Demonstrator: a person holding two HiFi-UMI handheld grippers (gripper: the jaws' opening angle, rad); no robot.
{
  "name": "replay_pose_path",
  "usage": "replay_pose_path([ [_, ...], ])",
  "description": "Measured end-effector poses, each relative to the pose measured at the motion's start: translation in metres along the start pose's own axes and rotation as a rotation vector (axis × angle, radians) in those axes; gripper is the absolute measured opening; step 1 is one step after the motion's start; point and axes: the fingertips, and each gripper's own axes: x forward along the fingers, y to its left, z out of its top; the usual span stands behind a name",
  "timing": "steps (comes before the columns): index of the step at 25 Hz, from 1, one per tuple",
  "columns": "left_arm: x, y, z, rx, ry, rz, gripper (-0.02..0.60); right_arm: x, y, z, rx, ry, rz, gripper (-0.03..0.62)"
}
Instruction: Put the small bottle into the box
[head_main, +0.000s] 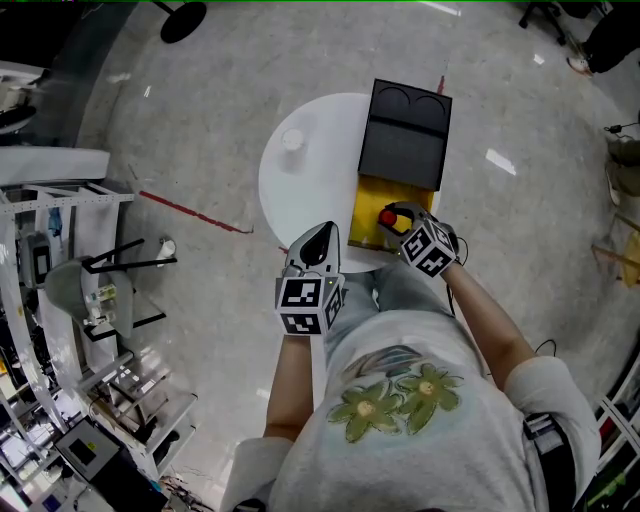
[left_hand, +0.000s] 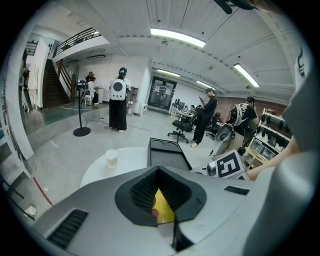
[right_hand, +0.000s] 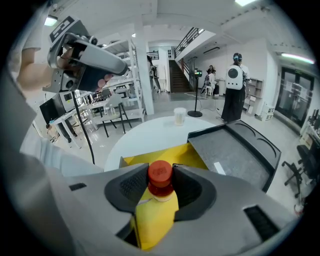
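Observation:
A small yellow bottle (right_hand: 156, 210) with a red cap (head_main: 388, 217) sits between the pads of my right gripper (right_hand: 161, 176), which is shut on it. In the head view the right gripper (head_main: 397, 220) holds the bottle over the near end of the box's yellow inside (head_main: 364, 208). The box's black lid (head_main: 405, 140) lies open behind it. My left gripper (head_main: 321, 234) hovers at the table's near edge, left of the box, pointing away from me. Its jaws meet at the tips with nothing between them (left_hand: 159, 172).
The box stands on a round white table (head_main: 305, 185). A white cup (head_main: 292, 140) stands at the table's far left, also seen from the left gripper (left_hand: 111, 159). Shelving and stands line the floor at left. Several people stand far off.

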Motion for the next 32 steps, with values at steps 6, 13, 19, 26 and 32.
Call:
replay_pose_path([
  [6, 0.005, 0.001, 0.001, -0.002, 0.008, -0.004, 0.000, 0.003, -0.001, -0.004, 0.000, 0.007, 0.003, 0.153],
  [13, 0.012, 0.004, -0.001, -0.002, 0.013, -0.007, 0.000, 0.009, -0.001, -0.003, -0.001, 0.001, 0.014, 0.155],
  [19, 0.012, 0.001, 0.003, 0.001, 0.013, -0.013, 0.000, 0.006, 0.000, -0.003, 0.000, 0.010, 0.031, 0.155],
  [26, 0.011, 0.004, 0.006, 0.000, 0.000, -0.002, 0.000, 0.009, 0.006, -0.010, -0.001, 0.030, 0.052, 0.178],
  [32, 0.007, 0.001, 0.006, -0.002, -0.005, 0.000, 0.000, 0.003, 0.007, -0.003, -0.005, 0.022, 0.055, 0.178],
])
